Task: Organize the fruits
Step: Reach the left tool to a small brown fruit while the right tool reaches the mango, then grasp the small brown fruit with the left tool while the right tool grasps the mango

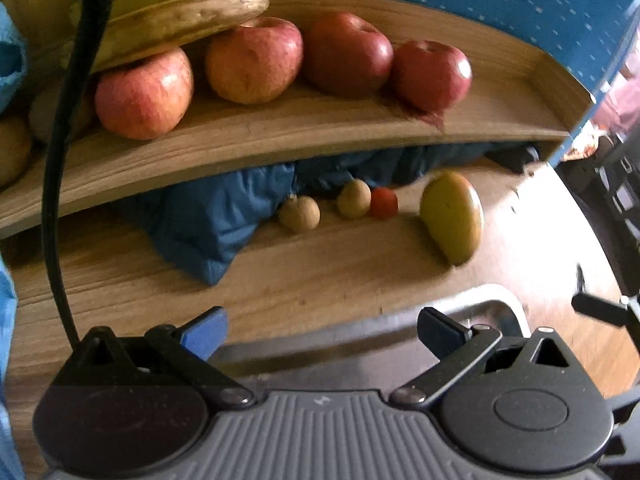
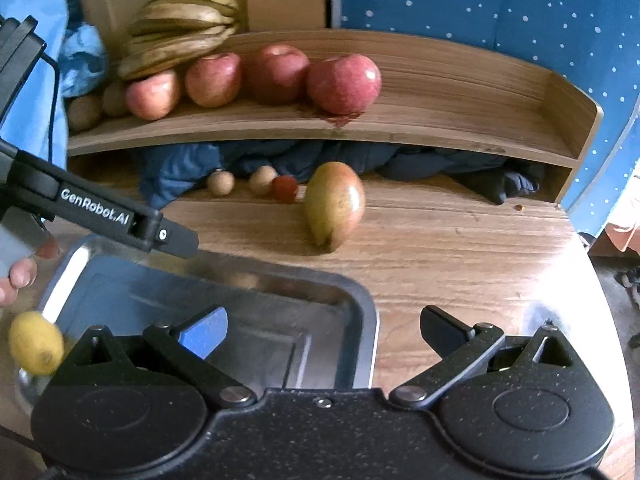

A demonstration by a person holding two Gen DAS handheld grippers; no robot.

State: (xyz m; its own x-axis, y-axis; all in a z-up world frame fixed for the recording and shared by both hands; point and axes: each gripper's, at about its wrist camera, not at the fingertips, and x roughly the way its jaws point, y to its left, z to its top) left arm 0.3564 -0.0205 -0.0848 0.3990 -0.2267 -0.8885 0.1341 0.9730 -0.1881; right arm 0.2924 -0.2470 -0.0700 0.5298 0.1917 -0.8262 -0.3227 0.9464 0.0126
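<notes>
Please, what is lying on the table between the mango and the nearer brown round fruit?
A small red fruit lies between the mango and that brown fruit, seen in both views.

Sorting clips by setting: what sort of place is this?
Probably a home room, at a wooden desk with a raised shelf holding apples and bananas; clothing is stuffed underneath.

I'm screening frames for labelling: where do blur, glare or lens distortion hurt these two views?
Left wrist view: soft throughout, the mango smeared; fisheye bows the shelf. Right wrist view: sharper, but the lemon is blurred, glare whitens the metal tray rim and the table at right.
</notes>
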